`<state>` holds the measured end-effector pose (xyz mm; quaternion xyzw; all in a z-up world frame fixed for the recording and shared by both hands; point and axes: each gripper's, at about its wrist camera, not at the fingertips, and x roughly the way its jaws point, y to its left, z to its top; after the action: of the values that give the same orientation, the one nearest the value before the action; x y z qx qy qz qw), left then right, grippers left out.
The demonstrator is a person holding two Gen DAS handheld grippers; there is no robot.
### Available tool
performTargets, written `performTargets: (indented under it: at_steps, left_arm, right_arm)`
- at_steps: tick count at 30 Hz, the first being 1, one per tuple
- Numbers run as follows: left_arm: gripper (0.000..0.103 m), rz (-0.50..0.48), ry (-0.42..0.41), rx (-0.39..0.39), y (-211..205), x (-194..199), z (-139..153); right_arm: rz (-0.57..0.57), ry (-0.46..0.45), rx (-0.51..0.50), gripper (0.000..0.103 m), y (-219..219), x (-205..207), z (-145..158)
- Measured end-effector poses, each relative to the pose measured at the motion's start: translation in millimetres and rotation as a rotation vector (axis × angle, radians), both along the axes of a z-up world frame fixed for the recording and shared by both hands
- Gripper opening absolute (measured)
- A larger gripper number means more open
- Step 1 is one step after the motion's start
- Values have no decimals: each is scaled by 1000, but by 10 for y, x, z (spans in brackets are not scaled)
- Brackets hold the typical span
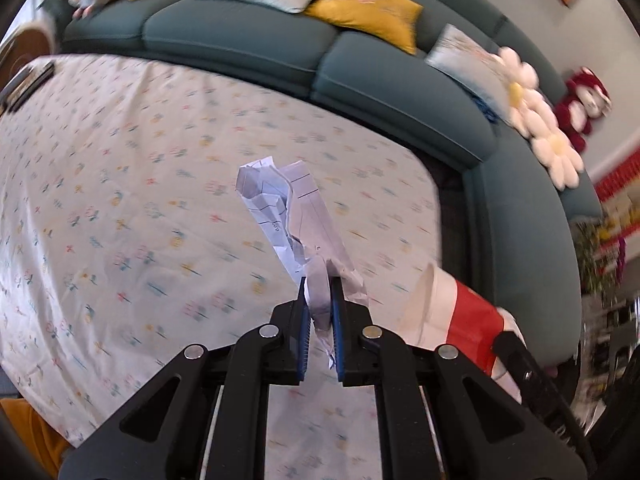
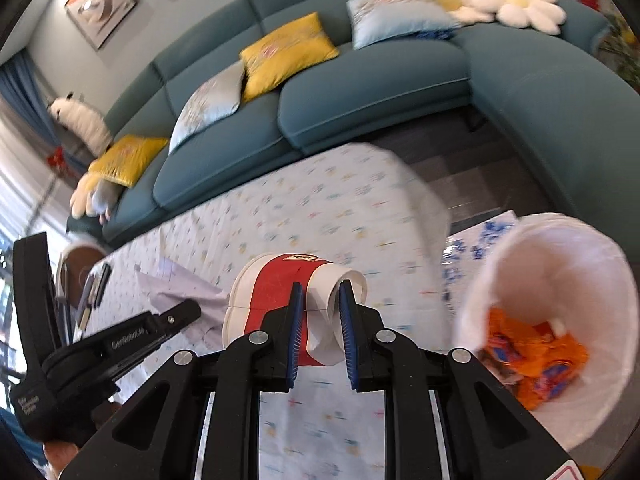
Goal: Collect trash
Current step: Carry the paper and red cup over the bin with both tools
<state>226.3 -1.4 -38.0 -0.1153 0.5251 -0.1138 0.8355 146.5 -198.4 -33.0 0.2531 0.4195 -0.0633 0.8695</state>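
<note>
My left gripper (image 1: 319, 284) is shut on a crumpled white sheet of paper (image 1: 280, 208) and holds it above the flowered tablecloth (image 1: 120, 184). My right gripper (image 2: 319, 290) is shut on a red-and-white paper cup (image 2: 280, 288), lying sideways with its rim pinched between the jaws. The cup also shows in the left wrist view (image 1: 452, 312) at the lower right. The paper shows in the right wrist view (image 2: 180, 288) at the left, beside the left gripper's body. A white trash bin (image 2: 552, 304) with orange wrappers (image 2: 536, 356) inside stands to the right of the cup.
A teal sofa (image 2: 360, 92) with yellow and pale cushions curves behind the table. A dark remote-like object (image 1: 28, 80) lies at the table's far left. A blue-patterned sheet (image 2: 480, 240) lies by the bin. Dark floor separates table and sofa.
</note>
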Motion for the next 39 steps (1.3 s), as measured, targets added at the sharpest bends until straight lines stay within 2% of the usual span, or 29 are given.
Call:
performTargets:
  at_steps: [9, 18, 31, 36, 39]
  left_arm:
    - [9, -186, -47, 22, -834, -535, 234]
    - [10, -367, -70, 60, -1549, -1043, 285]
    - [10, -498, -61, 101, -2104, -1421, 161]
    - [11, -517, -58, 109, -2214, -1487, 142]
    - [19, -523, -56, 120, -2255, -1495, 130]
  right_arm:
    - [-141, -42, -15, 17, -718, -696, 232]
    - [-258, -54, -12, 17, -1252, -1267, 228]
    - [-365, -55, 14, 17, -1683, -1721, 102]
    - [-391, -57, 26, 18, -1780, -1831, 68]
    - [-400, -59, 31, 18, -1816, -1874, 50]
